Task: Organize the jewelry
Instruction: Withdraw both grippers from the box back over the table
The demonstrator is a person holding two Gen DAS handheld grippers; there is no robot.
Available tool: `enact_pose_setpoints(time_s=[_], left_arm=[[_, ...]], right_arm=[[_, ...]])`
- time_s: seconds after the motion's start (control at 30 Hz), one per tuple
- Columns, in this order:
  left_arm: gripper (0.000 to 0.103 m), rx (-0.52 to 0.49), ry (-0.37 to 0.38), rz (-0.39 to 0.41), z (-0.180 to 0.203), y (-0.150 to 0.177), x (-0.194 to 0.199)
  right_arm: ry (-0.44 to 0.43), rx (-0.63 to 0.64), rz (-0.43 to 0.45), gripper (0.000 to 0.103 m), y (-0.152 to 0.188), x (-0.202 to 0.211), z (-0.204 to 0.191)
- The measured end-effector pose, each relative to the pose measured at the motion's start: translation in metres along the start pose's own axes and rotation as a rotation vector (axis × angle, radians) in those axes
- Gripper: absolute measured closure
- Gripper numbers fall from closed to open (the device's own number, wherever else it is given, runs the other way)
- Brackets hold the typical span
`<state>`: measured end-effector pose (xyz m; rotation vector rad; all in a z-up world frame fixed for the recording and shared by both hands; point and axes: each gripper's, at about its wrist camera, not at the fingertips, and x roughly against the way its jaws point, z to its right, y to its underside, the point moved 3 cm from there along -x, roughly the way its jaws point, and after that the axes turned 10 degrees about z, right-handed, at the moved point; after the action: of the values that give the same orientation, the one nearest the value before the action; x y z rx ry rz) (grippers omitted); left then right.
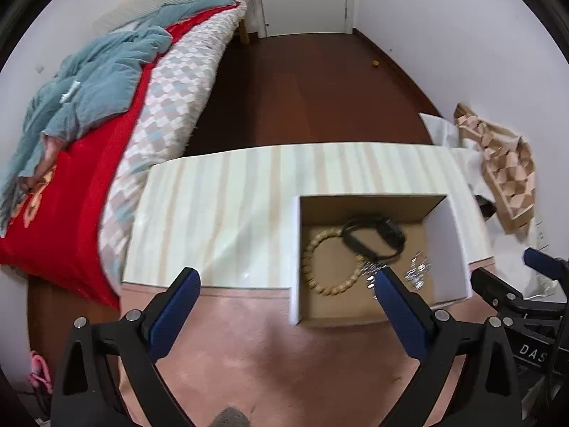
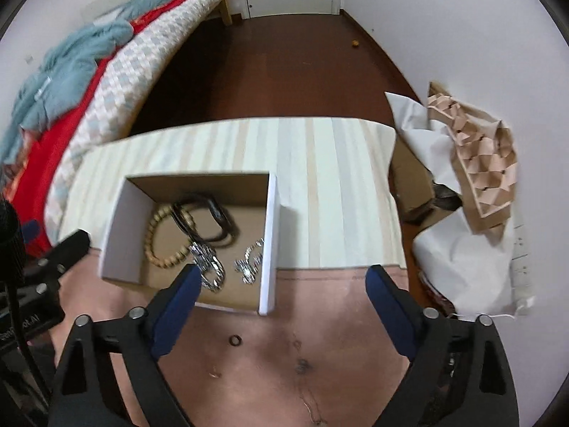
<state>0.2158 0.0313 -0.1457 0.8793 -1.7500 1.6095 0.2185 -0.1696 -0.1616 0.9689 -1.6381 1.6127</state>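
Note:
An open cardboard box [image 1: 450,249] [image 2: 268,235] stands on the table. In it lie a beige bead bracelet [image 1: 320,281] [image 2: 160,249], a black band [image 1: 377,235] [image 2: 213,220] and silver chain pieces [image 1: 418,270] [image 2: 249,263]. A small dark ring [image 2: 235,340] and thin chain bits [image 2: 309,405] lie on the pink cloth in front of the box. My left gripper [image 1: 288,277] is open and empty, left of the box front. My right gripper [image 2: 282,274] is open and empty above the box's near right corner.
The table carries a striped cloth [image 1: 249,185] and a pink cloth [image 2: 320,320]. A bed [image 1: 106,124] with red and teal bedding lies left. White bags and cardboard packing [image 2: 473,178] stand right by the wall. Dark wood floor lies beyond.

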Motion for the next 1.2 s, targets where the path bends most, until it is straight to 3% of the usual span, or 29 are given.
enact_pose_setpoints(time_s=[0.07, 0.37, 0.7, 0.97, 1.2], left_arm=[[0.002, 0.007, -0.004, 0.002, -0.004, 0.006, 0.003], [0.001, 0.022, -0.042, 0.058, -0.016, 0.014, 0.039], [0.001, 0.032, -0.061, 0.163, -0.024, 0.018, 0.106], [0.001, 0.049, -0.068, 0.220, -0.031, 0.027, 0.148], [0.001, 0.073, -0.085, 0.211, -0.029, 0.042, 0.154]], right_arm=[[0.013, 0.010, 0.006, 0.001, 0.004, 0.001, -0.003], [0.017, -0.004, 0.056, 0.001, 0.014, 0.033, -0.017], [0.039, -0.009, 0.191, 0.001, 0.019, 0.111, -0.023], [0.014, -0.012, 0.261, 0.001, 0.029, 0.163, -0.029], [-0.040, -0.090, 0.265, 0.001, 0.049, 0.180, -0.008]])
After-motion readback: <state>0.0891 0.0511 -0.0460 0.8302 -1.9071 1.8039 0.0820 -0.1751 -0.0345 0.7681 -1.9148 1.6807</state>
